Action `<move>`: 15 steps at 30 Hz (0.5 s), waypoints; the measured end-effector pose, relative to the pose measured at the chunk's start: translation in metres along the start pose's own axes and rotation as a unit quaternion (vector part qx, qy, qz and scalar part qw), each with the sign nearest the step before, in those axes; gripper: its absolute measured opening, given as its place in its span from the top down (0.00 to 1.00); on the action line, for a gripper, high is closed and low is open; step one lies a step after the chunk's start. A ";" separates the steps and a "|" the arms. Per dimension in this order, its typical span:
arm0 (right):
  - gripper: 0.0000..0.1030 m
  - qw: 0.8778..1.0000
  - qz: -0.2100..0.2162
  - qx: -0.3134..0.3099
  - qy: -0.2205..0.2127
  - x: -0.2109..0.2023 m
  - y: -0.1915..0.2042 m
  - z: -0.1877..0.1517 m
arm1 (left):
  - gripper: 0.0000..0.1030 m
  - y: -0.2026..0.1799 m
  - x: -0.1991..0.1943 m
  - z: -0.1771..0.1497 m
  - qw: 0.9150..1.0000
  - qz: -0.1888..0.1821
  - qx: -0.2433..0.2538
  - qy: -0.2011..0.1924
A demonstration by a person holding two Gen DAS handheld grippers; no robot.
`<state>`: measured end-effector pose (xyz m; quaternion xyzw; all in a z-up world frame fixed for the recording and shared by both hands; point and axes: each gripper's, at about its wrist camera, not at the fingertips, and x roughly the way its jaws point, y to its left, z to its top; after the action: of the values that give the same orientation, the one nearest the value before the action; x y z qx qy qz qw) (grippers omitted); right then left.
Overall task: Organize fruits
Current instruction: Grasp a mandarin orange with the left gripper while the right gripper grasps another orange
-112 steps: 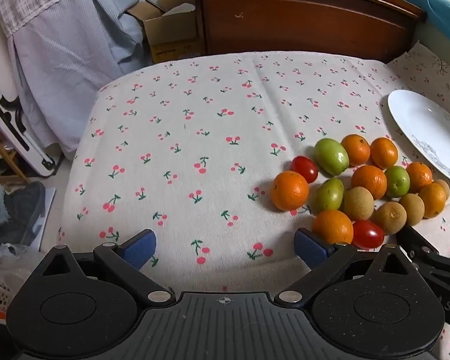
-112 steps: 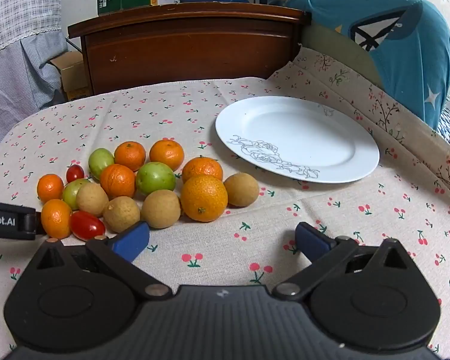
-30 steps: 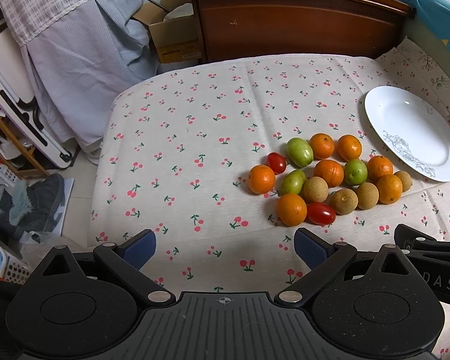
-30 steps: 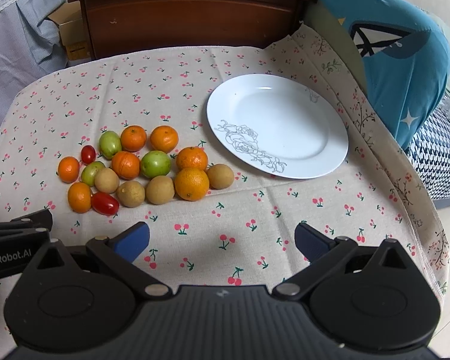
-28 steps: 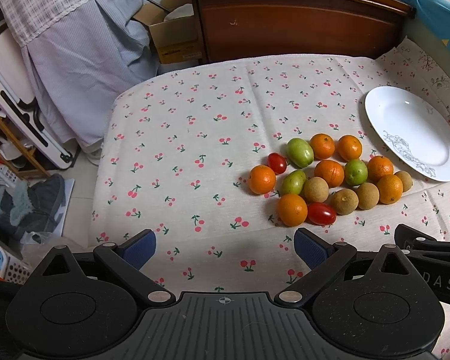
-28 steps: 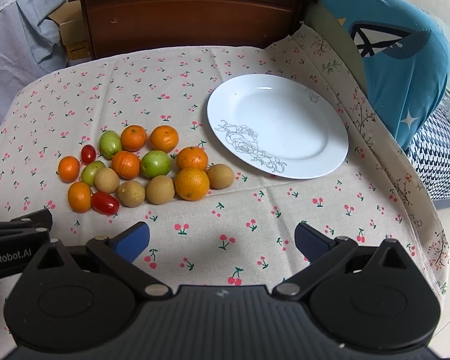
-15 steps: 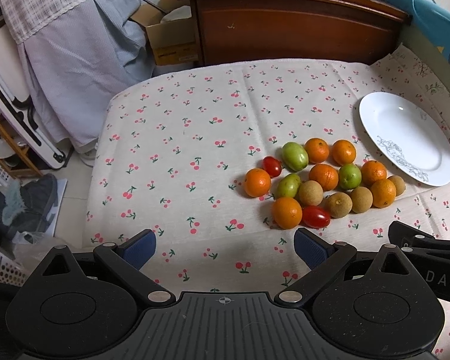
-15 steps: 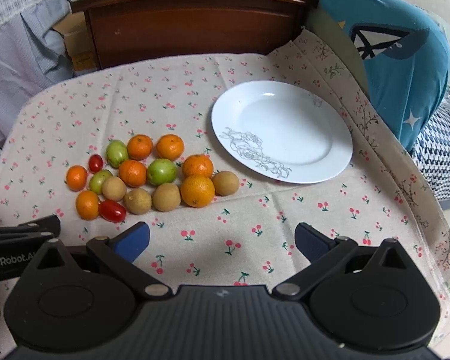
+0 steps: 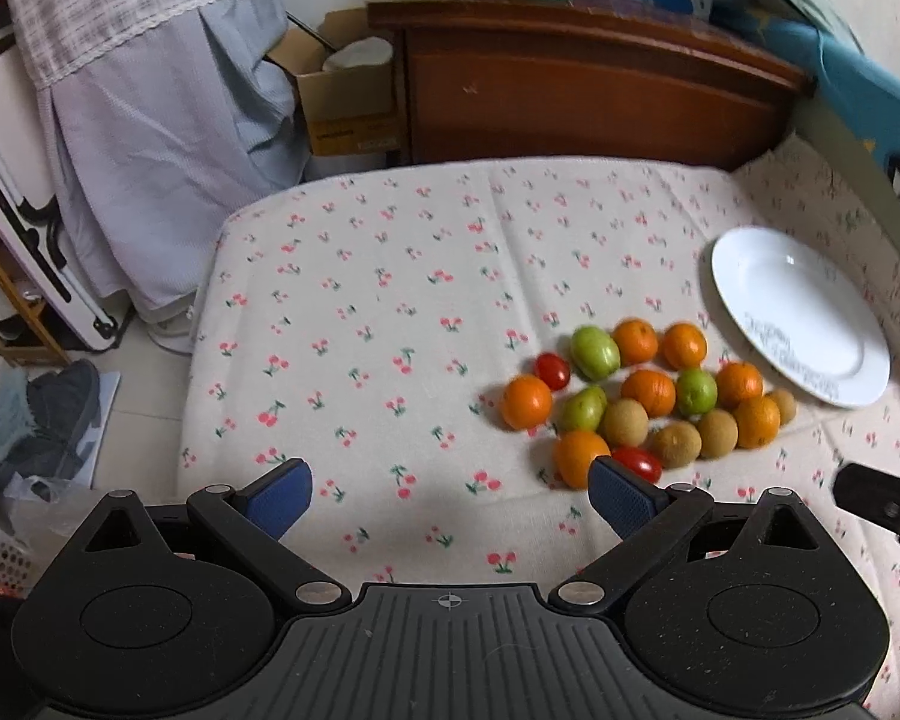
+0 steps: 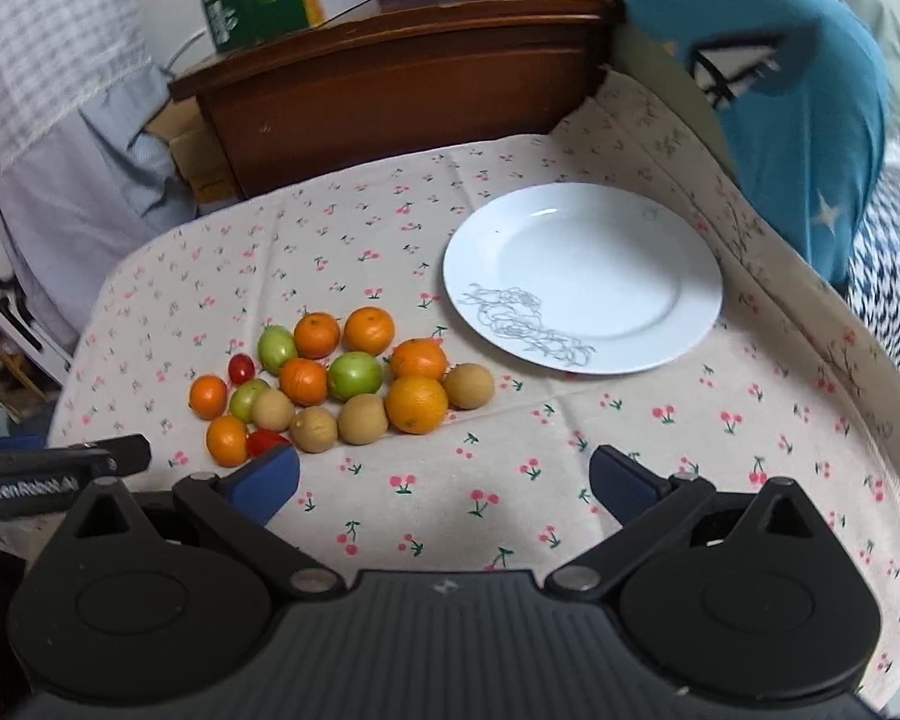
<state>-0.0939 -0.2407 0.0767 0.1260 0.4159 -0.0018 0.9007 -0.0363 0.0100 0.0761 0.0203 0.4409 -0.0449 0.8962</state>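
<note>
Cherry-print tabletop (image 10: 630, 420): your left gripper (image 9: 450, 489) and right gripper (image 10: 444, 480) gape empty (fruit pile (image 10: 342, 378) left of plate (image 10: 582, 276)).

Fruit cluster (image 10: 342, 384) on cherry-print cloth, packed close, many pieces touching. Seven oranges, e.g. largest (image 10: 416, 404) at right front; three green fruits, e.g. round one (image 10: 354, 375) mid-cluster; four brown round fruits, e.g. (image 10: 468, 386) at right end; two red cherry tomatoes (image 9: 552, 370), (image 9: 637, 462). White plate (image 10: 690, 276) just right of cluster, bare, grey line drawing near rim.
</note>
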 end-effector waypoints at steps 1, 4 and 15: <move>0.01 1.000 0.000 0.002 0.001 -0.001 -0.004 0.000 | 0.04 0.002 -0.001 0.001 1.000 -0.004 -0.002 -0.002; 0.04 1.000 -0.011 -0.019 0.005 -0.006 -0.012 0.000 | 0.04 0.002 -0.007 0.002 1.000 -0.011 0.020 -0.015; 0.14 1.000 0.014 -0.021 -0.005 -0.013 -0.036 -0.014 | 0.04 0.007 0.000 -0.008 0.997 -0.044 0.070 -0.009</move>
<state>-0.1167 -0.2733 0.0694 0.1127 0.4094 0.0195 0.9051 -0.0423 0.0176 0.0710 0.0632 0.4290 -0.1153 0.8937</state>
